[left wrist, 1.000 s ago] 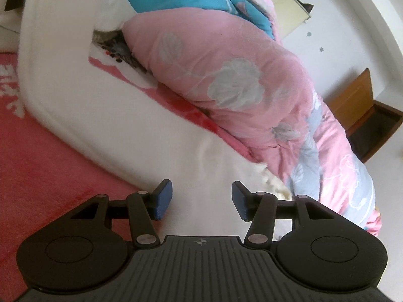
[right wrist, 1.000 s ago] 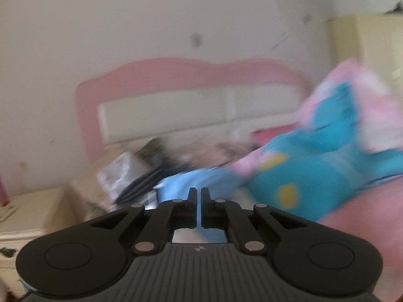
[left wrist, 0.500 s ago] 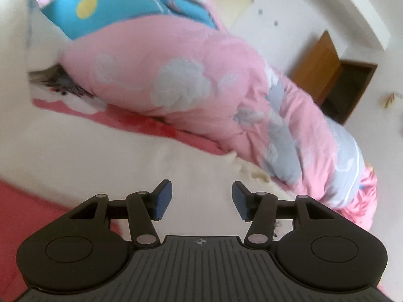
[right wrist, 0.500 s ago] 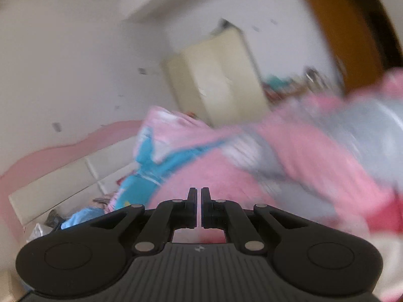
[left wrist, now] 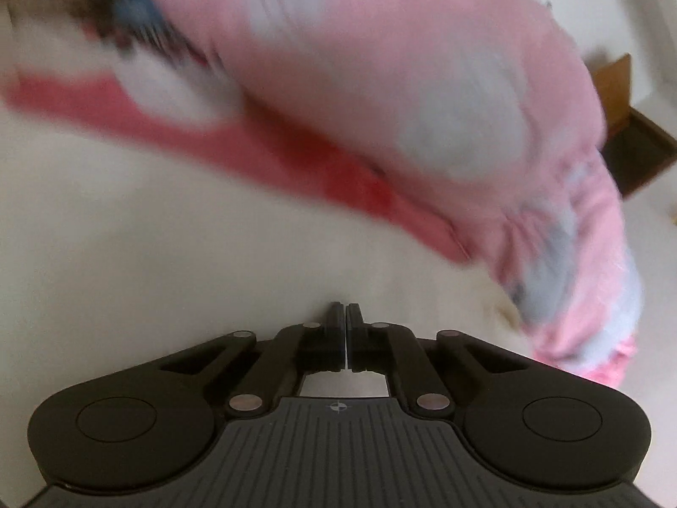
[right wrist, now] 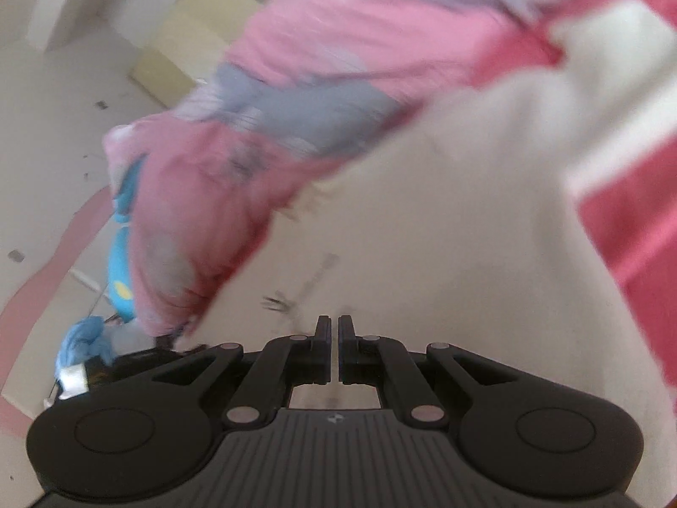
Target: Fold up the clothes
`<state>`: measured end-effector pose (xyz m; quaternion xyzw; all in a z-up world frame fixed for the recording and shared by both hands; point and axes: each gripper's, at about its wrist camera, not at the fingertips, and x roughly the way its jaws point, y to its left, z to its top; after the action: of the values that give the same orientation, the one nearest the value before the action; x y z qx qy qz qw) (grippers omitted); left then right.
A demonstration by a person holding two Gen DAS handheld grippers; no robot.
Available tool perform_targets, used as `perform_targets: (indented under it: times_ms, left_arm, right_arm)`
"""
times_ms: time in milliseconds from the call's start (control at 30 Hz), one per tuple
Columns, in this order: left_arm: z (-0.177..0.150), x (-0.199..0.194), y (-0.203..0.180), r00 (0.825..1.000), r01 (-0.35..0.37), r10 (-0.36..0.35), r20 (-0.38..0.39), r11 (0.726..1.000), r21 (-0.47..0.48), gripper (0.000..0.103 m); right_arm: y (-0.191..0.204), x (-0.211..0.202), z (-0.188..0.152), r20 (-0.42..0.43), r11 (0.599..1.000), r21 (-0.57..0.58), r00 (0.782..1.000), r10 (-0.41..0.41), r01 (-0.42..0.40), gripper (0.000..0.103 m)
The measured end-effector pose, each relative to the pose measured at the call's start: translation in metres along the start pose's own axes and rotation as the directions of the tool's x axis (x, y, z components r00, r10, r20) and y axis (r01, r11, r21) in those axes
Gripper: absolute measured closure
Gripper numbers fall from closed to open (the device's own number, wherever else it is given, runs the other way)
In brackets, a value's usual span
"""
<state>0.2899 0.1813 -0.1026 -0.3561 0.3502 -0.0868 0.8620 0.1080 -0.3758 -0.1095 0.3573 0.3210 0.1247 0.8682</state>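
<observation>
The left gripper (left wrist: 346,330) and right gripper (right wrist: 334,349) are held over the cream garment (left wrist: 169,254), fingers pressed together (grip unclear); edges should be matched squarely.

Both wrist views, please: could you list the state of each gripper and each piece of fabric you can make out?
left gripper: shut, over the cream garment, grip unclear.
right gripper: shut, narrow gap, nothing visibly held.
cream garment: spread out on the bed.
pink floral quilt: bunched in a heap, blurred.
</observation>
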Motion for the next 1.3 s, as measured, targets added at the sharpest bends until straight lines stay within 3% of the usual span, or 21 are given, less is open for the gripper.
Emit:
perform_targets:
  times_ms: [100, 167, 233, 300, 467, 533, 667, 800, 900, 1033, 1167, 1267, 1300]
  left_arm:
    - [0.015, 0.002, 0.005, 0.996, -0.07, 0.069, 0.06, 0.998, 0.005, 0.099]
    - [0.021, 0.001, 0.001, 0.982, -0.146, 0.141, 0.125, 0.989, 0.034, 0.099]
    - [0.025, -0.005, -0.007, 0.951, -0.255, 0.241, 0.196, 0.965, 0.052, 0.095]
    - [0.024, -0.017, -0.017, 0.901, -0.375, 0.344, 0.264, 0.924, 0.077, 0.094]
    - [0.006, -0.07, -0.044, 0.892, -0.391, 0.334, 0.304, 0.908, 0.153, 0.092]
    - [-0.009, -0.096, -0.06, 0.898, -0.381, 0.313, 0.309, 0.905, 0.189, 0.085]
    - [-0.045, -0.127, -0.089, 0.93, -0.294, 0.223, 0.292, 0.928, 0.229, 0.076]
    - [-0.092, -0.131, -0.119, 0.962, -0.206, 0.141, 0.233, 0.938, 0.28, 0.072]
    - [-0.127, -0.115, -0.138, 0.981, -0.152, 0.098, 0.167, 0.925, 0.349, 0.071]
    - [-0.162, -0.087, -0.15, 0.989, -0.135, 0.096, 0.109, 0.887, 0.441, 0.071]
    - [-0.182, -0.066, -0.146, 0.989, -0.148, 0.124, 0.08, 0.846, 0.513, 0.071]
    - [-0.188, -0.057, -0.138, 0.988, -0.153, 0.129, 0.082, 0.845, 0.512, 0.071]
    - [-0.189, -0.059, -0.135, 0.989, -0.144, 0.117, 0.085, 0.851, 0.505, 0.071]
  right_arm:
    - [-0.026, 0.005, -0.005, 0.021, 0.994, 0.073, 0.997, 0.077, -0.078, 0.103]
    - [-0.032, 0.004, -0.005, 0.041, 0.987, 0.093, 0.991, 0.127, -0.13, 0.103]
    - [-0.034, 0.004, -0.008, 0.044, 0.986, 0.089, 0.989, 0.138, -0.142, 0.103]
    - [-0.034, 0.003, -0.009, 0.044, 0.986, 0.079, 0.989, 0.142, -0.145, 0.102]
    - [-0.039, 0.002, -0.01, 0.048, 0.979, 0.097, 0.983, 0.175, -0.179, 0.102]
    - [-0.04, 0.001, -0.01, 0.049, 0.978, 0.1, 0.982, 0.18, -0.184, 0.102]
    - [-0.04, 0.001, -0.01, 0.05, 0.977, 0.102, 0.982, 0.184, -0.188, 0.101]
    - [-0.04, 0.002, -0.01, 0.048, 0.977, 0.103, 0.982, 0.181, -0.185, 0.101]
    - [-0.037, 0.001, -0.008, 0.028, 0.983, 0.104, 0.988, 0.151, -0.154, 0.102]
    - [-0.032, -0.022, -0.009, -0.005, 0.999, 0.039, 0.999, 0.036, -0.036, 0.102]
    - [-0.06, -0.068, -0.002, 0.005, 0.998, 0.062, 1.0, -0.023, 0.023, 0.102]
    - [-0.083, -0.104, 0.004, 0.013, 0.994, 0.086, 0.998, -0.065, 0.064, 0.102]
    - [-0.091, -0.114, 0.008, 0.018, 0.989, 0.098, 0.993, -0.114, 0.112, 0.098]
